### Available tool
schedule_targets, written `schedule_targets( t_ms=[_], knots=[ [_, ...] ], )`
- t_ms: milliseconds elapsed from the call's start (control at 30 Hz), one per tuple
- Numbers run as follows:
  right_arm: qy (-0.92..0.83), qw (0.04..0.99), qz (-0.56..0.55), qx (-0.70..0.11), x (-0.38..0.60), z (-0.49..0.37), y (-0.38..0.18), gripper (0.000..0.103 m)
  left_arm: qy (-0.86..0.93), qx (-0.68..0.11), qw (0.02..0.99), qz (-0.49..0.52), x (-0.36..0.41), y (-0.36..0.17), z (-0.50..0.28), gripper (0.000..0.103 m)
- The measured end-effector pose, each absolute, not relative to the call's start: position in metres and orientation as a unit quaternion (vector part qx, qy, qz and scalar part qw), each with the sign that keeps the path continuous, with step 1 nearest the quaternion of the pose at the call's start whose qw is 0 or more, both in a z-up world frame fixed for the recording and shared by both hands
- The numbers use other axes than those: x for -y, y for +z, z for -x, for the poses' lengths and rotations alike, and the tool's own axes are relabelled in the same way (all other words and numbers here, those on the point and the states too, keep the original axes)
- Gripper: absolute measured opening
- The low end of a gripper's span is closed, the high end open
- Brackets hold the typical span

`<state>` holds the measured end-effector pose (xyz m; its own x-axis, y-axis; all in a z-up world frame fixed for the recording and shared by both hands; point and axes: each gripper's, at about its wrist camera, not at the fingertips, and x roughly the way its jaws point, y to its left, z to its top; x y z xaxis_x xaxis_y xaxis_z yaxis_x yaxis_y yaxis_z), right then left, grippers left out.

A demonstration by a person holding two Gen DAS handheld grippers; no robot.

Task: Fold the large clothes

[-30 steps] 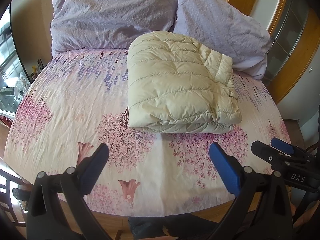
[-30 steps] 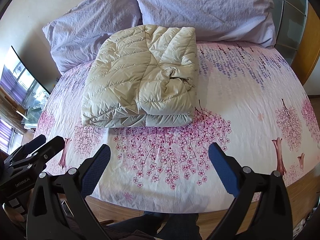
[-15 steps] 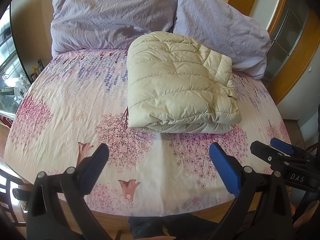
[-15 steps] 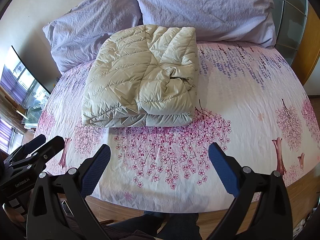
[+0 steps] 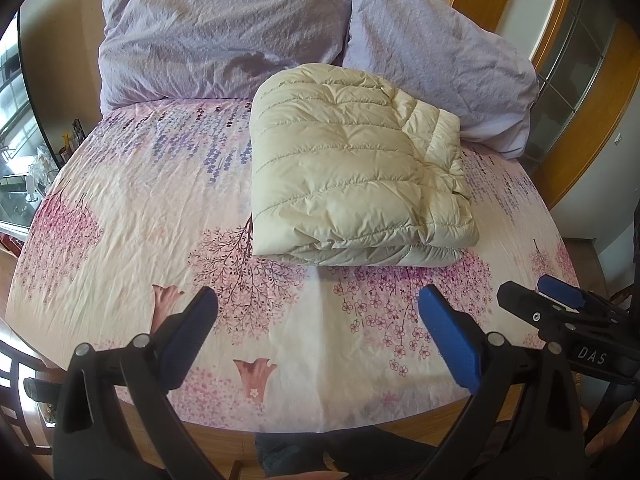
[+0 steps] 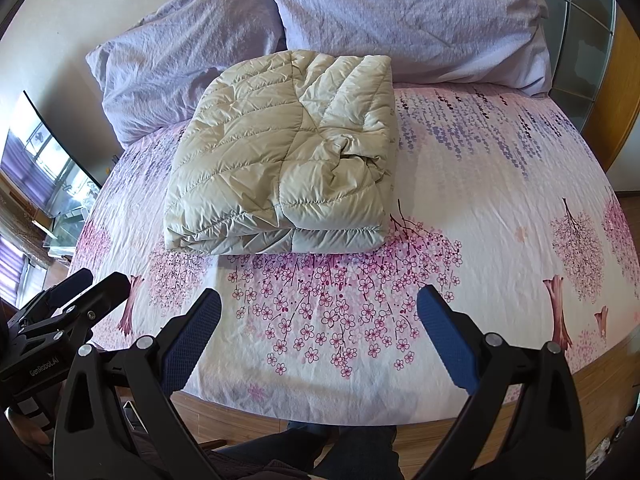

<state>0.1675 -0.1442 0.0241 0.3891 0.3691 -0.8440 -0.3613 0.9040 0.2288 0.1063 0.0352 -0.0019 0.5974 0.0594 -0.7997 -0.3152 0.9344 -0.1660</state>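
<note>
Bed (image 5: 132,216) with floral sheet; jacket (image 5: 352,184) lies folded mid-frame, below pillows (image 5: 224,36). Left tongs (image 5: 318,330) and right tongs (image 6: 319,330) held back, apart, empty — folding looks finished.

A puffy cream jacket (image 5: 352,168) lies folded on the flowery bed (image 5: 132,208), touching two purple pillows (image 5: 224,36). The left gripper (image 5: 318,312) hangs over the near edge, jaws wide apart. The right gripper (image 5: 560,304) pokes in beside it.

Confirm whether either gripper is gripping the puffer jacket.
No: the folded jacket lies alone on the bed, with both grippers open and well short of it.
</note>
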Motion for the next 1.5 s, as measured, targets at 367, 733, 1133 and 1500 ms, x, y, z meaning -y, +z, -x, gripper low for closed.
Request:
schedule_targets(
  t_ms=[367,733,1133,1500],
  knots=[
    [0.22,0.834,-0.003,-0.506,0.1435,-0.1669,0.0256,0.1,0.105,-0.436,0.882,0.146,-0.0343,-0.0018,-0.1065,0.1],
    [0.222,0.834,-0.003,-0.506,0.1434,-0.1667,0.0255,0.1,0.104,-0.435,0.882,0.146,-0.0339,0.0002,-0.1062,0.1],
    [0.223,0.834,-0.002,-0.505,0.1435,-0.1674,0.0276,0.1,0.105,-0.435,0.882,0.145,-0.0338,0.0001,-0.1065,0.1],
    [0.225,0.834,-0.001,-0.503,0.1443,-0.1703,0.0282,0.1,0.105,-0.434,0.883,0.146,-0.0346,-0.0003,-0.1071,0.1]
  ],
)
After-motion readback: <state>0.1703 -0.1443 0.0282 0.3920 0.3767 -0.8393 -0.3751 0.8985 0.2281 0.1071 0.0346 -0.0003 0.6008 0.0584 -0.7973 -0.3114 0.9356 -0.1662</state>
